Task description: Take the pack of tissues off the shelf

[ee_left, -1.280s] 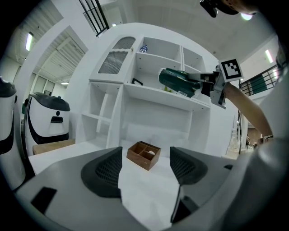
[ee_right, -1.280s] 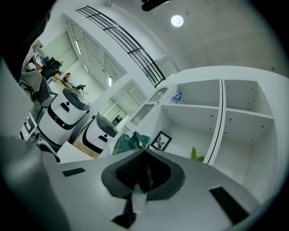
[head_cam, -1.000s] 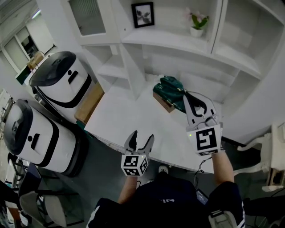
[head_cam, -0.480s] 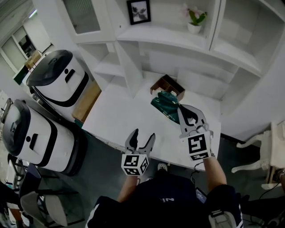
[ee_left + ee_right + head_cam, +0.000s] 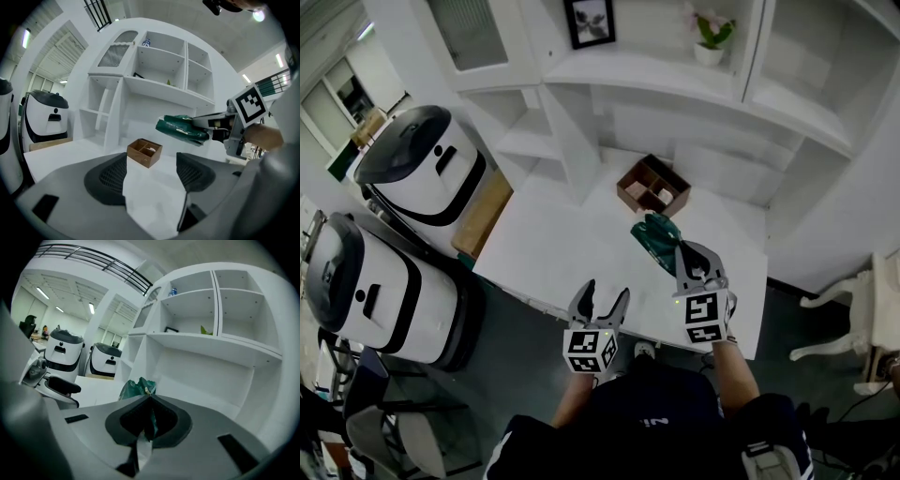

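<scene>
The green pack of tissues [image 5: 656,239] hangs over the white table [image 5: 553,244], clear of the shelf, with my right gripper [image 5: 686,249] shut on its near end. In the right gripper view the pack [image 5: 136,388] shows just past the closed jaws. From the left gripper view the pack [image 5: 182,130] is in the air at the right, held by the right gripper [image 5: 212,124]. My left gripper [image 5: 600,302] stands open and empty at the table's near edge, left of the right one.
A small wooden divided box [image 5: 652,186] sits on the table under the white shelf unit [image 5: 675,84]. A framed picture [image 5: 589,21] and a potted plant [image 5: 709,37] stand on the shelf. Two large white and black machines [image 5: 422,169] stand left of the table.
My right gripper has come down and toward me with the tissue pack, uncovering the wooden box behind it. The left gripper has sunk slightly and stays open.
</scene>
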Available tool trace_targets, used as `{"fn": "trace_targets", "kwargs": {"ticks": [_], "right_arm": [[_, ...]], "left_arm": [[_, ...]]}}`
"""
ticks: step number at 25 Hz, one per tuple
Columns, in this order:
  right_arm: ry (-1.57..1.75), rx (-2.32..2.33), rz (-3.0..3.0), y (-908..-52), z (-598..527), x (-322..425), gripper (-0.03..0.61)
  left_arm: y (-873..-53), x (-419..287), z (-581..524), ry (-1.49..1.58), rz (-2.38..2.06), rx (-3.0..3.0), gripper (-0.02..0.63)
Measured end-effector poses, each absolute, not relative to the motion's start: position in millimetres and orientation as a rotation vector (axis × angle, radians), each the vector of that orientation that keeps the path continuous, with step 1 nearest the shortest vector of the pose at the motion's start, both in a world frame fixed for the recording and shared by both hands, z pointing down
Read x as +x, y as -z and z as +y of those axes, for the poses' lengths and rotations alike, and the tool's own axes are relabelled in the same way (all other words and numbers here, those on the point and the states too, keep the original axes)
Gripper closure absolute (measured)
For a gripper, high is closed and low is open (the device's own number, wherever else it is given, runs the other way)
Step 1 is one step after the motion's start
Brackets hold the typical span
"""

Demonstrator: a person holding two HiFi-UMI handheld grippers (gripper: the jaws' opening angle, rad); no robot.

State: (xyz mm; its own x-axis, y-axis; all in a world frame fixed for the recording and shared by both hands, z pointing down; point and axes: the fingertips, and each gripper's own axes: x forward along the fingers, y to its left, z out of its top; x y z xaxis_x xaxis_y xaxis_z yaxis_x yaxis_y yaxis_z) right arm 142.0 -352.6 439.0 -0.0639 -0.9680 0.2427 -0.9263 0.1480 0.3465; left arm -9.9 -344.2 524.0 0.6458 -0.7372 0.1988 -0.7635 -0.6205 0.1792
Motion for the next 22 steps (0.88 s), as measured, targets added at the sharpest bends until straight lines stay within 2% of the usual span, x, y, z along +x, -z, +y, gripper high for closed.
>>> {"fn": "trace_targets", "kwargs": {"ticks": [13,22], "right_arm": [[-0.133,1.961,-1.862,-533,-322,165,0.569],[-0.163,1.918,-1.895,-541,-323,158,0.569]], "left_arm": [[-573,-9,-321,-0.253,-1.147,2.594,0.282],[-569,-1,-328,-0.231,-1.075,2.581,0.301]]}}
